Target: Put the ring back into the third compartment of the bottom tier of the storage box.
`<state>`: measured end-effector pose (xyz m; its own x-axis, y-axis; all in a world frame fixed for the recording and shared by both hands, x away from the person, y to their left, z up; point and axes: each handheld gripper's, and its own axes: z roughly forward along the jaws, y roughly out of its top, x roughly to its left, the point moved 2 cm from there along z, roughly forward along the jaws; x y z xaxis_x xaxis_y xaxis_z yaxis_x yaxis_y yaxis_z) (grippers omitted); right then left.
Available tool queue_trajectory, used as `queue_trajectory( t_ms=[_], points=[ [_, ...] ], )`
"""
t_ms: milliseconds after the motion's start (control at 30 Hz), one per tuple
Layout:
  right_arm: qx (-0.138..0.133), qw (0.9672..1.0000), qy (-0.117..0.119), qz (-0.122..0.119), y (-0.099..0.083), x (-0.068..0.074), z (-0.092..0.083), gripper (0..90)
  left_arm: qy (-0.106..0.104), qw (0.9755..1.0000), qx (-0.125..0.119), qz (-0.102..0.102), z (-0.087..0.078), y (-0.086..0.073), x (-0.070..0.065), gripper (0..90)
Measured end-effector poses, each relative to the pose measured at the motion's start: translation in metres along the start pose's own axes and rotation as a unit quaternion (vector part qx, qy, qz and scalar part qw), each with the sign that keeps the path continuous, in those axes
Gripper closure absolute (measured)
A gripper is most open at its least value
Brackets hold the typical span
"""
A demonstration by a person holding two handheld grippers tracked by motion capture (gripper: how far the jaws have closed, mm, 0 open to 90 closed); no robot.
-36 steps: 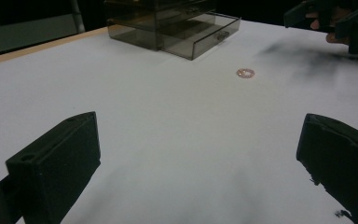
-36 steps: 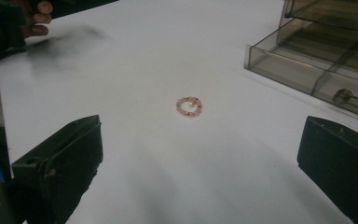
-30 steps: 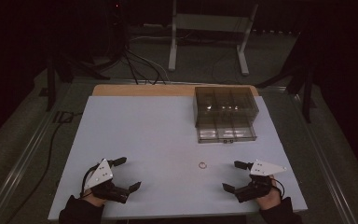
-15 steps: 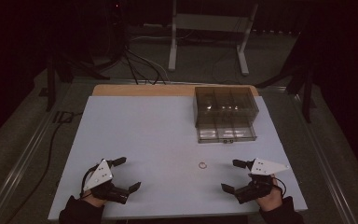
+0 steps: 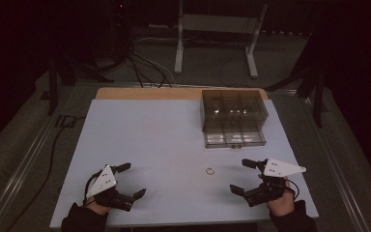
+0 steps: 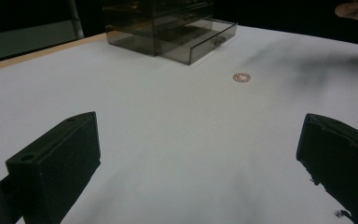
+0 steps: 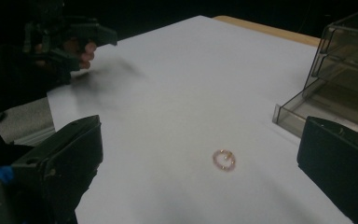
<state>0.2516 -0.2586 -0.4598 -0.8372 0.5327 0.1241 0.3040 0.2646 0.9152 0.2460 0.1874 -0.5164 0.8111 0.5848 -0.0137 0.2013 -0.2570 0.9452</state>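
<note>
Dark room w/ cables and a metal stand (image 5: 217,36) beyond the table (image 5: 154,135); white tabletop, wooden strip along its far edge. All places below given rel. to the small ring (image 5: 210,170), which lay flat on the bare top near the front edge, right of centre.

Left gripper (image 5: 125,181) sat well to the ring's left, near the front edge, held in the person's left hand (image 5: 94,205), grey three-cornered plate on top. Jaws spread wide, released, nothing between them. In the left gripper view the ring (image 6: 241,77) lay well beyond the gap of the parted jaws, toward the right, apart from both.

Ring itself: thin, pinkish-gold, touching nothing. In the right gripper view it (image 7: 224,159) lay on the table between the two jaws and a bit ahead of them, clear of each.

Smoky clear drawer box (image 5: 233,116) stood behind the ring and slightly right, toward the far edge; its lowest drawer (image 5: 234,139) was pulled out toward the ring, well apart from it. Contents too dim to tell.

Right gripper (image 5: 244,176) sat just right of the ring, near but not touching, in the right hand (image 5: 280,200). Jaws wide apart, released, holding nothing.
</note>
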Motion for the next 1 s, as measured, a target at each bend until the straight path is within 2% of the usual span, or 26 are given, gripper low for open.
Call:
queue_trajectory(
  t_ms=[400, 1000],
  points=[
    [-0.014, 0.9998, -0.006, -0.010, 0.019, -0.003, 0.005, 0.0, -0.003, 1.0000, 0.000, -0.002, 0.000, 0.000, 0.000, 0.6],
    [-0.002, 0.9999, -0.012, 0.005, 0.021, -0.022, 0.027, 0.0, -0.006, 1.0000, 0.002, -0.001, 0.000, 0.000, 0.000, 0.6]
  ],
)
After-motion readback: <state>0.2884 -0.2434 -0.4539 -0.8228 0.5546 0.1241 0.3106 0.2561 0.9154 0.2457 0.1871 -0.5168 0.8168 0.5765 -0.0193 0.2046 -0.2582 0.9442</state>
